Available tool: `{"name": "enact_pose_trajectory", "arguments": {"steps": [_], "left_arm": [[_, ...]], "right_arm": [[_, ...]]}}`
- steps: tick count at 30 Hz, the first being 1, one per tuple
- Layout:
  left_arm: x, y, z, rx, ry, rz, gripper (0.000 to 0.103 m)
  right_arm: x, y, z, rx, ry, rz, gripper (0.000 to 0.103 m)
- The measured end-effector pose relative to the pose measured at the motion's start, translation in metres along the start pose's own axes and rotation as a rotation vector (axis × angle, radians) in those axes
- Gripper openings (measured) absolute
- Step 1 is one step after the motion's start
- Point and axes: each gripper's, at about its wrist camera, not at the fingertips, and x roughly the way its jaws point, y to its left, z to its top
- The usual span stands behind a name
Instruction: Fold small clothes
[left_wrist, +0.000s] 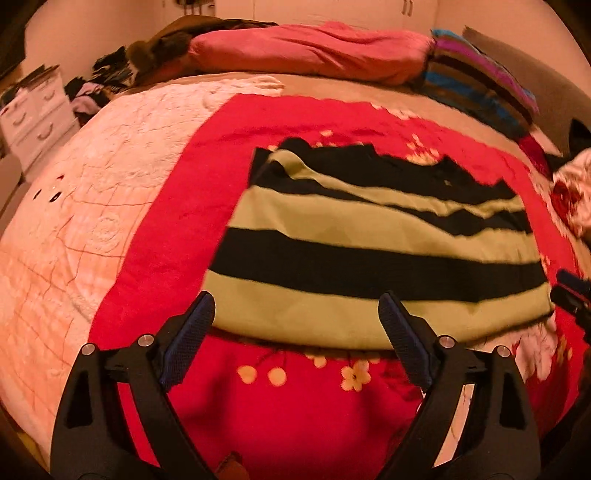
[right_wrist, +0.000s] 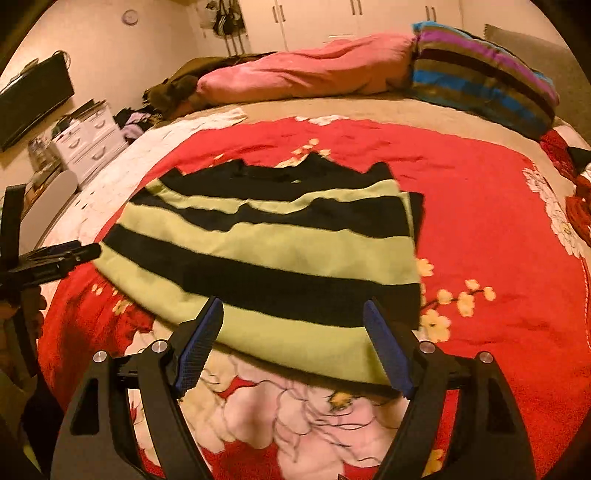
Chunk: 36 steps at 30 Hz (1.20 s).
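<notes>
So your striped garment (left_wrist: 369, 254) is lying flat on the red floral blanket (left_wrist: 177, 236), soft knit-looking fabric in broad black and pale green bands, folded into a rough rectangle with a jagged black edge at the far side. Underneath, at the left, there's a cream quilted cover (left_wrist: 74, 206) with stitched lines.

Your left gripper (left_wrist: 297, 325) has its jaws spread wide, blue textured pads hovering at the garment's near hem, nothing pinched between them. Your right gripper (right_wrist: 293, 328) is spread wide too, over the near right part of that same hem, pads not pressing on the cloth. A pink pillow (right_wrist: 306, 74) and a striped cushion (right_wrist: 480, 74) sit at the far end.
</notes>
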Motion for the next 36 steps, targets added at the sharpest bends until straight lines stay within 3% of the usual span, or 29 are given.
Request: {"name": "enact_pose_trajectory", "arguments": {"steps": [7,11,18,19,20,29,36], "left_arm": [[0.022,-0.009,-0.012,-0.008,0.083,0.015,0.088],[0.05,-0.006,-0.025,-0.02,0.187,0.028,0.089],[0.037,-0.001,-0.027,-0.044,0.154,-0.011,0.091],[0.032,0.001,-0.025,-0.055,0.146,-0.024,0.091],[0.028,0.003,-0.024,-0.061,0.142,-0.03,0.091],[-0.011,0.019,-0.009,-0.111,0.088,-0.048,0.094],[-0.039,0.06,-0.007,-0.207,0.037,-0.014,0.094]], "right_arm": [[0.023,-0.002,-0.013,0.107,0.101,0.01,0.078],[0.039,-0.008,-0.022,0.122,0.167,-0.021,0.078],[0.015,-0.007,-0.017,0.144,0.099,0.013,0.078],[0.01,-0.004,-0.016,0.131,0.083,0.007,0.09],[0.005,-0.001,-0.015,0.117,0.068,0.0,0.094],[-0.023,0.029,-0.005,0.009,-0.025,0.007,0.097],[-0.032,0.059,-0.002,-0.052,-0.049,0.023,0.098]]}}
